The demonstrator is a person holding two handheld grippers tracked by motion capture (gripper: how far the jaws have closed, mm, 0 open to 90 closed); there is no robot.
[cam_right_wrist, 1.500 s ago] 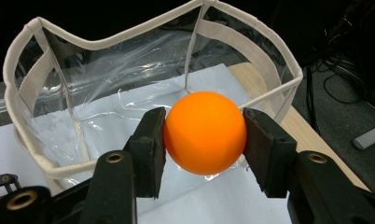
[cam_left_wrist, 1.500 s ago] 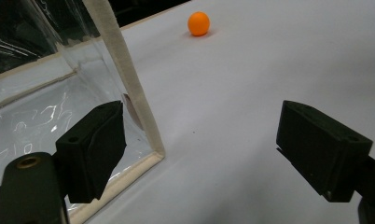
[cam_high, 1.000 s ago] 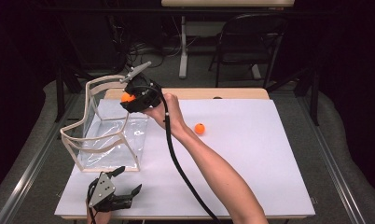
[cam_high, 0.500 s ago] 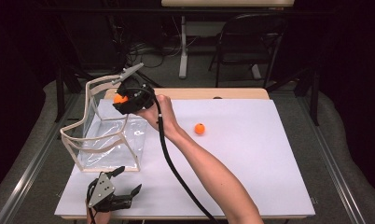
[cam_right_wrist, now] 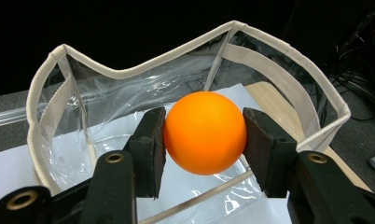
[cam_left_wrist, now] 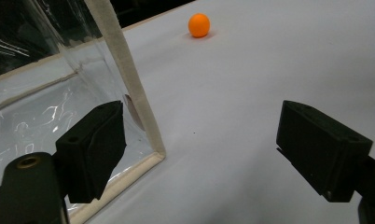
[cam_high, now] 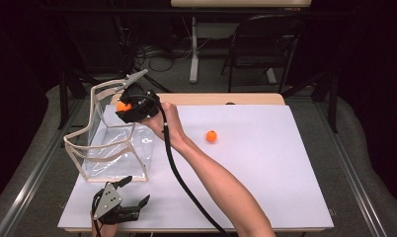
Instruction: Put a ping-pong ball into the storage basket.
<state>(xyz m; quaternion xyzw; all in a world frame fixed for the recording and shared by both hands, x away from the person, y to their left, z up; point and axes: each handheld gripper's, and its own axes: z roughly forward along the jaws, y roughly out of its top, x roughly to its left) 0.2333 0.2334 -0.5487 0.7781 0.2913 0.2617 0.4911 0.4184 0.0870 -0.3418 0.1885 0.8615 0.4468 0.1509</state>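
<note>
My right gripper [cam_right_wrist: 204,135] is shut on an orange ball [cam_right_wrist: 205,132], held above the open top of a clear plastic bag with cream trim [cam_right_wrist: 185,79]. In the high view that gripper [cam_high: 125,109] hangs over the bag's [cam_high: 107,148] right rim with the ball [cam_high: 123,106] showing at its tip. A second orange ball [cam_high: 211,136] lies on the white table sheet [cam_high: 265,168], also seen far off in the left gripper view as a ball [cam_left_wrist: 198,24]. My left gripper [cam_high: 132,195] rests near the front edge, open, with nothing between its pads [cam_left_wrist: 97,149]; the bag's corner post [cam_left_wrist: 129,79] stands just ahead of it.
A wooden board [cam_high: 226,98] runs along the table's far edge. A folding chair [cam_high: 265,44] and cables stand on the floor beyond. The right gripper's black cable [cam_high: 181,182] trails along the forearm toward the front edge.
The right gripper with its ball has shifted slightly left, farther over the bag's opening. The left gripper has stayed where it was.
</note>
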